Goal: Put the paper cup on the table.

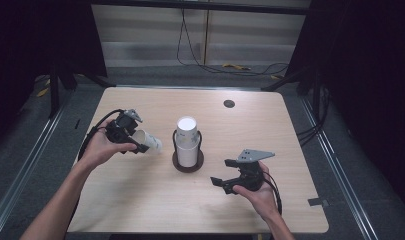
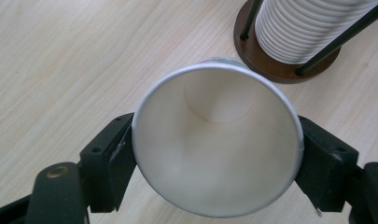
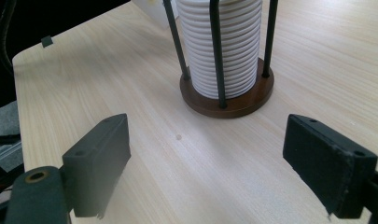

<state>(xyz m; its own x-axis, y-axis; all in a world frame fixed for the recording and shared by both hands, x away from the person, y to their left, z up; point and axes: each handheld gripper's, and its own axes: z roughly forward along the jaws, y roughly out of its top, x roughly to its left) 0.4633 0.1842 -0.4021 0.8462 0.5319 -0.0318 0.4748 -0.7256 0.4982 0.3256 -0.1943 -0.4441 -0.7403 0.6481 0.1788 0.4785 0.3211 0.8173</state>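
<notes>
The left gripper (image 1: 135, 142) holds a white paper cup (image 2: 218, 140) on its side between its two jaws, just left of the cup stack (image 1: 187, 142) in its holder. The right gripper (image 1: 225, 175) sits near the stack's right side, jaws wide with nothing between them

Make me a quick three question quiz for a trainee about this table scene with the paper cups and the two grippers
1. True or false: the left gripper grips a single white paper cup by its rim.
2. How does the stack of white paper cups stand? A) loose on the table; B) inside a black wire holder on a round dark brown wooden base; C) in a box.
3. Fill in: the right gripper has its jaws ____ with nothing between them.

Key: 1 true. 2 B. 3 open.
</notes>
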